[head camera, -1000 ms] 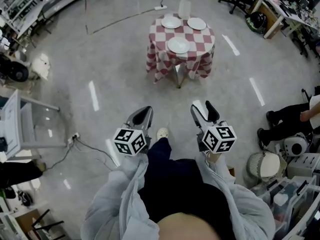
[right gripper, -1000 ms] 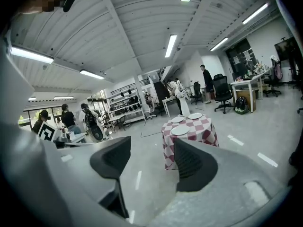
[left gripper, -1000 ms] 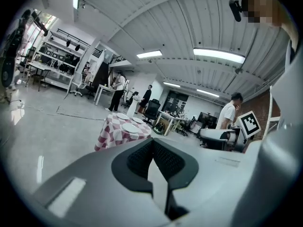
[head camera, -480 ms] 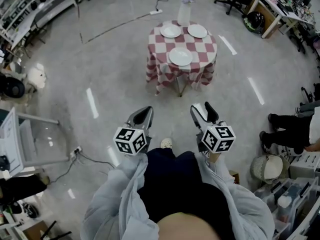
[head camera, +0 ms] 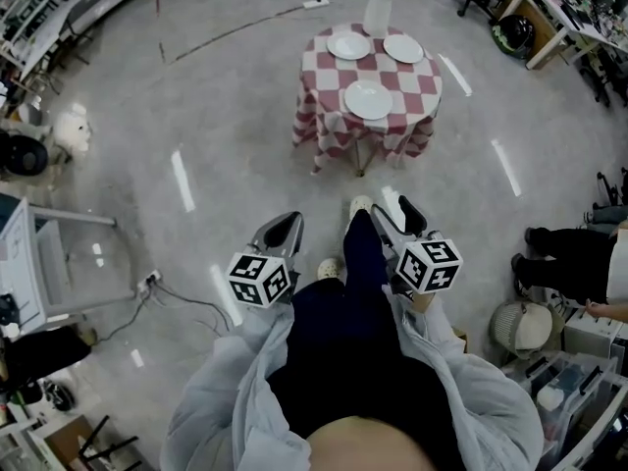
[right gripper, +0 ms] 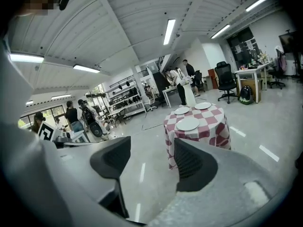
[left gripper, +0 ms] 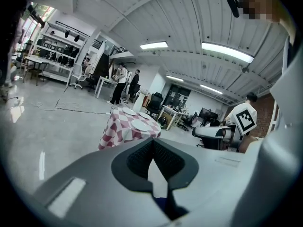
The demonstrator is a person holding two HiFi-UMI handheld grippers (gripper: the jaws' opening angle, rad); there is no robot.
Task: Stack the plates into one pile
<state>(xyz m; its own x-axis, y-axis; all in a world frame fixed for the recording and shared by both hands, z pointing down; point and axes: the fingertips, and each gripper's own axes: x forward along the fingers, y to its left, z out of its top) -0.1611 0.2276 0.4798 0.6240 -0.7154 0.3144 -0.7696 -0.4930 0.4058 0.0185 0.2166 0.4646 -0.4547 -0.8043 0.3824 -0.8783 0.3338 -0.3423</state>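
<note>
A small round table with a red-and-white checked cloth (head camera: 334,116) stands some way ahead of me on the floor. Three white plates lie apart on it: a near plate (head camera: 368,99), a far left plate (head camera: 349,45) and a far right plate (head camera: 403,48). My left gripper (head camera: 285,226) is shut with nothing in it, its pads meeting at the tips (left gripper: 152,143). My right gripper (head camera: 394,214) is open and empty, the near plate (right gripper: 188,124) showing beyond its gap (right gripper: 151,157). Both are held at waist height, well short of the table.
A pale vase (head camera: 377,13) stands at the table's far edge. A cable (head camera: 167,297) trails on the floor at the left. Boxes and a seated person (head camera: 574,263) are at the right, desks and chairs (head camera: 530,27) at the back right, shelving (head camera: 59,8) at the far left.
The table has drifted right in the head view. A leg has swung forward between the grippers. Both grippers kept their place in the view and their jaws did not move.
</note>
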